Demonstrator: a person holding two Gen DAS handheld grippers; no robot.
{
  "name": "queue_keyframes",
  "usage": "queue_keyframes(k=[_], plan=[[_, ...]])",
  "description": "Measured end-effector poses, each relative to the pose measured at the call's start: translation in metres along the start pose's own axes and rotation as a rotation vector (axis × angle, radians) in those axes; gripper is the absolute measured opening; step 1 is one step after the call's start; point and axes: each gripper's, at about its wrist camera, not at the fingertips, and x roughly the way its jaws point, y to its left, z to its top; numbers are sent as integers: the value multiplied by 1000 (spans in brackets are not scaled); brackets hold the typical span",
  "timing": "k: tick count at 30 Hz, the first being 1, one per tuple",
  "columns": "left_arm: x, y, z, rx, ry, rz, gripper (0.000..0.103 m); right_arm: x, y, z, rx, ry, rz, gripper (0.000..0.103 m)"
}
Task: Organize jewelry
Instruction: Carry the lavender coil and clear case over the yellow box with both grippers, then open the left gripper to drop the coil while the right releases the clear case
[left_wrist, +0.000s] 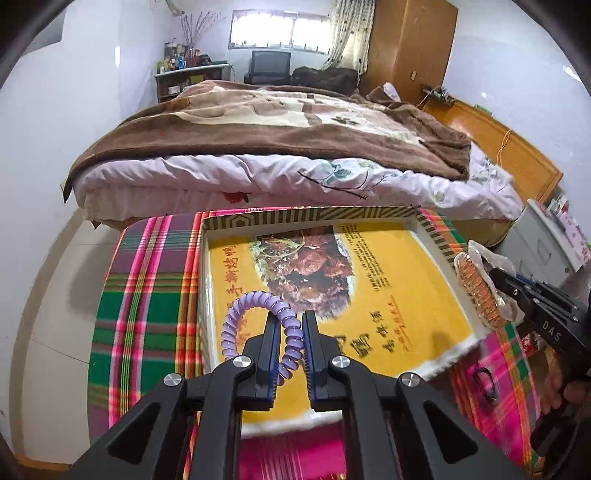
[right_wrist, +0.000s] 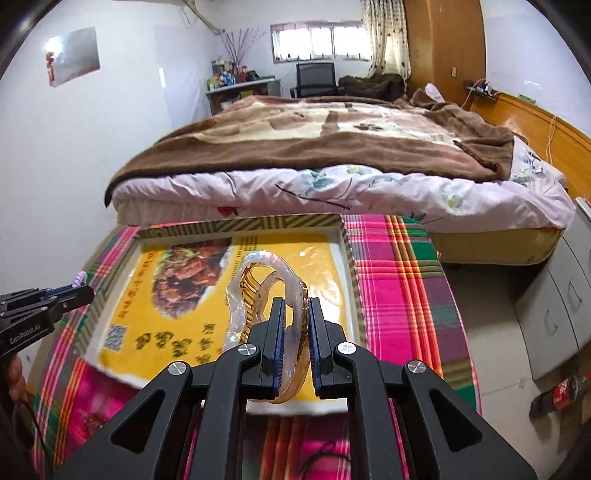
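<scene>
My left gripper (left_wrist: 293, 321) is shut on a purple spiral hair tie (left_wrist: 255, 325) and holds it over the near left part of the shallow box (left_wrist: 310, 218), which is lined with a yellow food-print sheet (left_wrist: 406, 295). My right gripper (right_wrist: 297, 306) is shut on a gold watch in clear plastic wrap (right_wrist: 258, 291), held above the box's right half (right_wrist: 347, 258). The watch and right gripper also show at the right of the left wrist view (left_wrist: 480, 295). The left gripper (right_wrist: 79, 291) shows at the left edge of the right wrist view.
The box lies on a plaid cloth (left_wrist: 147, 295) over a low table. A small dark item (left_wrist: 484, 380) lies on the cloth right of the box. A bed (left_wrist: 277, 147) stands behind. A grey cabinet (right_wrist: 554, 295) and a cola bottle (right_wrist: 557, 398) are on the right.
</scene>
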Motion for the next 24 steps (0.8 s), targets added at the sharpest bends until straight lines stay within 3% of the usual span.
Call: queue_keyframes(k=[8, 17, 22, 24], plan=[[52, -3, 6, 10, 68, 17, 12, 48, -5, 4, -13, 87, -36, 12], [81, -3, 4, 16, 115, 48, 12, 71, -6, 4, -22, 121, -66, 12], [88, -4, 2, 22, 133, 75, 17, 72, -6, 6, -21, 121, -70, 12], [89, -4, 1, 16, 133, 70, 28, 71, -6, 5, -23, 121, -72, 12]])
